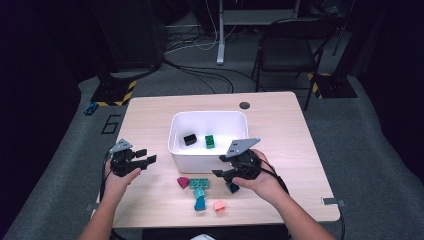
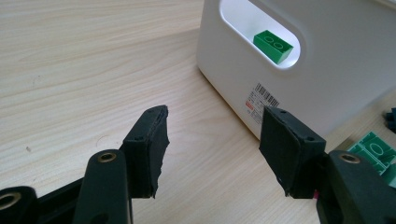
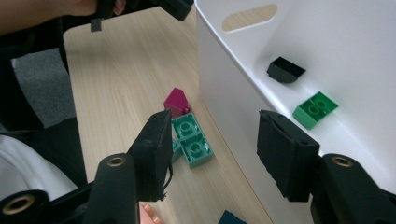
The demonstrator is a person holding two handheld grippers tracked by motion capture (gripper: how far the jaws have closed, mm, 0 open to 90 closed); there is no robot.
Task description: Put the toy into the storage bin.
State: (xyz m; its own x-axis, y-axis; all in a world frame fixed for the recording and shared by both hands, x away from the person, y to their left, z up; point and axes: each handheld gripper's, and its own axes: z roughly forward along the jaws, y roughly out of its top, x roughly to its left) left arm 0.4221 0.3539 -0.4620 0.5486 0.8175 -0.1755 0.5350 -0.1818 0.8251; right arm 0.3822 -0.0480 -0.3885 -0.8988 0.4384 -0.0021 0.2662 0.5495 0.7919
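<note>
Left gripper point(image 1: 142, 159) at left side of table, held low, jaws spread wide with nothing between them, pointing to the right. Left hand point(image 1: 119, 181) grips it from behind, forearm comes from bottom edge, slightly tilted inward. Right gripper point(image 1: 223, 172) near middle of table, jaws also wide apart and empty, pointing left. Right hand point(image 1: 260, 180) wraps around its body, grey plate on top, forearm runs diagonally from bottom right. Both grippers well apart from each other.
</note>
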